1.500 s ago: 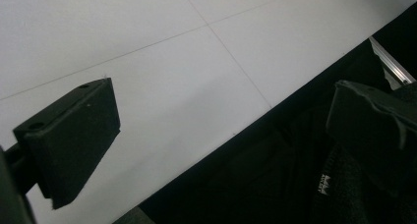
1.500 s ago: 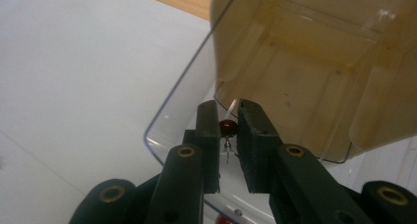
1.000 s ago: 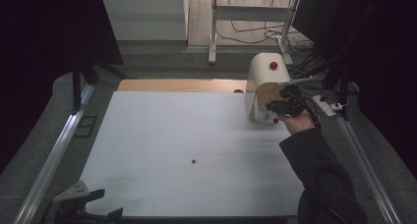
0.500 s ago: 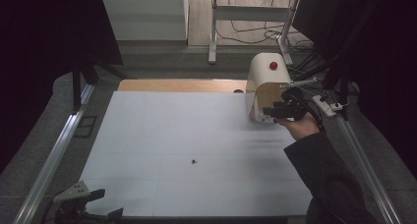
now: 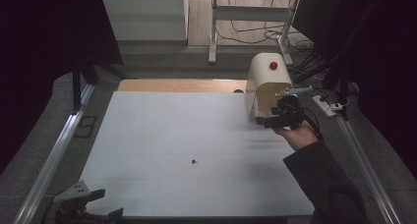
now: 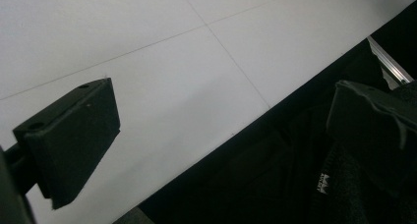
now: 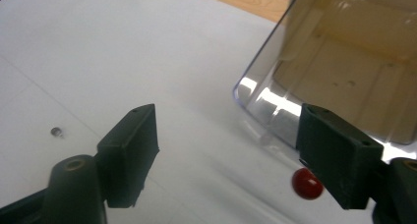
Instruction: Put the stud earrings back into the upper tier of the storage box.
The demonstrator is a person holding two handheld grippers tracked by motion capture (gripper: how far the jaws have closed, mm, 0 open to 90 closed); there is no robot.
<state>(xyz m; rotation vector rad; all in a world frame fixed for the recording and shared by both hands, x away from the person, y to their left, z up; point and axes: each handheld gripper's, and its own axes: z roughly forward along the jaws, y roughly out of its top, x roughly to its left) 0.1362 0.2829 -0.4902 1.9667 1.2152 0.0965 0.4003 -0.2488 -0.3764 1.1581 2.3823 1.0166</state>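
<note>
A cream box with a rounded top (image 5: 265,84) and a red knob (image 5: 273,65) stands at the table's far right. My right gripper (image 5: 272,120), held in a hand, sits at its open front, jaws open. In the right gripper view, the right gripper (image 7: 228,150) holds nothing. The box's clear curved lid edge (image 7: 275,101) lies just beyond its jaws. A small red ball (image 7: 306,183) shows low by the right jaw. My left gripper (image 5: 83,204) rests at the near left corner. In its own view the left gripper (image 6: 221,135) is open over the table's edge.
The white table (image 5: 172,130) has a tiny dark speck (image 5: 193,161) near its middle, also seen as a speck (image 7: 56,131) in the right gripper view. A wooden strip (image 5: 177,85) runs along the far edge. Metal rails (image 5: 54,150) flank the table.
My right gripper has drifted slightly toward the near side and lower in front of the box. The left gripper has not moved.
</note>
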